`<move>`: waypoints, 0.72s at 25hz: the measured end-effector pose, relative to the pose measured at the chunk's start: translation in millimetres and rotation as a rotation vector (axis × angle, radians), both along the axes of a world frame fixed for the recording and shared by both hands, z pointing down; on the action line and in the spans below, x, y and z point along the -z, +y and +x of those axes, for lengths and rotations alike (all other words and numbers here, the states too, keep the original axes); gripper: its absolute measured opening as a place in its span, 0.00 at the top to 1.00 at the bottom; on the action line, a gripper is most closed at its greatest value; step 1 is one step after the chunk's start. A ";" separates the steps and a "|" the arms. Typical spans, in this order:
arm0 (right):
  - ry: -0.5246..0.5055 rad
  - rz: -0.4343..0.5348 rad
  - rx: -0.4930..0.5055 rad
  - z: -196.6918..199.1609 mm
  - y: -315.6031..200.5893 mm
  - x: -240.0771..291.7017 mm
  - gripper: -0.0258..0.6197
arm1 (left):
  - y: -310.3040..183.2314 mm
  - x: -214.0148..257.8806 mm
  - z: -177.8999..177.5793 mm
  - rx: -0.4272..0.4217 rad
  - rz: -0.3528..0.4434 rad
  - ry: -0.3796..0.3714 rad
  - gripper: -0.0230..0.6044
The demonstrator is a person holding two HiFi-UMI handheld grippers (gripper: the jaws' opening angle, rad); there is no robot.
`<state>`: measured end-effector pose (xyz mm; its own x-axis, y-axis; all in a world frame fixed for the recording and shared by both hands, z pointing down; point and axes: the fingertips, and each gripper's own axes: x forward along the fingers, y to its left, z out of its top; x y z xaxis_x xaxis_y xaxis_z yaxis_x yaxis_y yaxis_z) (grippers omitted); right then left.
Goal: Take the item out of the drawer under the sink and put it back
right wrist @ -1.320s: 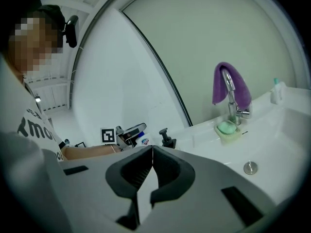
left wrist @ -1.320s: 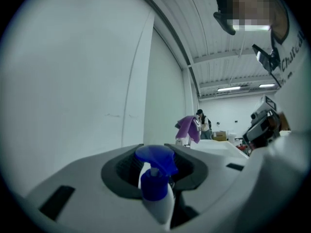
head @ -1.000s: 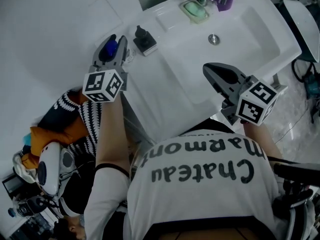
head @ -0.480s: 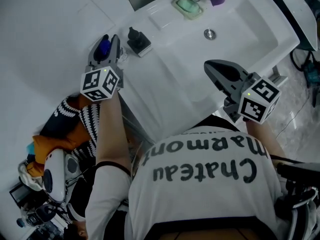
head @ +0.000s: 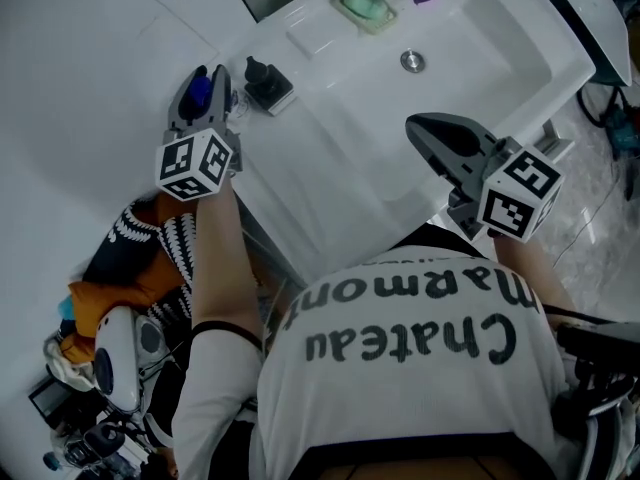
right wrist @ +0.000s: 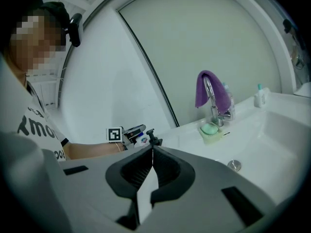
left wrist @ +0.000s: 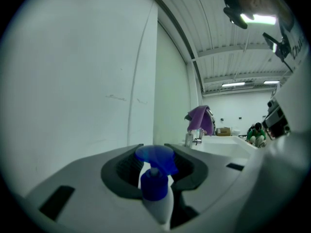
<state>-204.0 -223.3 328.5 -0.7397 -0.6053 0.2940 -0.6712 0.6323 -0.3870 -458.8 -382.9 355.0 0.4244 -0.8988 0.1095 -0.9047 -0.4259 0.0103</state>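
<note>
**While the left gripper [head: 204, 85] pinches a spray bottle [left wrist: 156, 191], the right gripper [head: 424, 128] hangs closed**

Between the left gripper's jaws sits the white bottle, gripped near its blue top, with the nozzle poking past the tips. Just right of those tips, a small black object [head: 267, 83] stands on the counter. The right gripper's jaws are pressed together on nothing above the sink [head: 500, 43], with the drain [head: 411, 61] ahead of them.
</note>
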 end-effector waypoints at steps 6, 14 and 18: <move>-0.004 -0.002 -0.005 3.5 -4.4 -1.9 0.94 | -2.3 -1.3 6.5 -0.005 0.016 -0.027 0.75; -0.007 0.000 -0.006 3.3 -4.4 -2.7 0.94 | 3.9 -1.0 11.5 -0.002 0.055 -0.052 0.75; -0.004 0.000 -0.007 3.5 -4.4 -2.7 0.94 | 2.9 -2.7 12.8 -0.002 0.061 -0.061 0.75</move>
<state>-200.5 -227.6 331.2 -0.7369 -0.6101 0.2911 -0.6737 0.6277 -0.3901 -445.9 -380.0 357.7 0.4207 -0.9036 0.0805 -0.9019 -0.4262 -0.0706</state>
